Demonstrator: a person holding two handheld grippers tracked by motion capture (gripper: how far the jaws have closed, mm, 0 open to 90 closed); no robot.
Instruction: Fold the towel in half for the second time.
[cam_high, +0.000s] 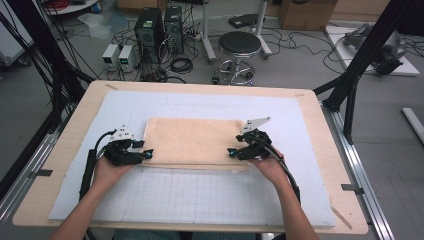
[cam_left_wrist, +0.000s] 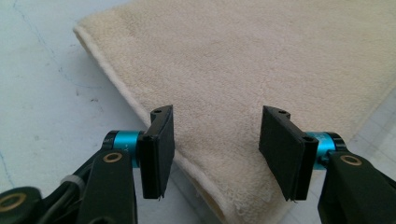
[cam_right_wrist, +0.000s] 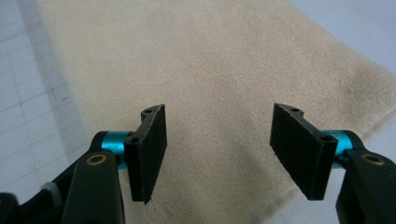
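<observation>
Left gripper (cam_high: 148, 154) and right gripper (cam_high: 231, 152): black bodies, each topped by a grey three-cornered plate. Black cable trails from each back along the forearm. Arms bare, no sleeves in frame. In the gripper views: flat black rectangular pads (cam_left_wrist: 159, 149), two small screw holes at each tip. Pads sit on cyan anodised collars (cam_left_wrist: 125, 141). Black linkage arms with brass-coloured pivot rivets (cam_left_wrist: 112, 157). White zip tie (cam_left_wrist: 71, 179) around the cable bundle on the left gripper.

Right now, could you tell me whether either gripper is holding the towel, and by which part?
Nothing is held: the left gripper and right gripper stand open over the towel's near corners.
</observation>
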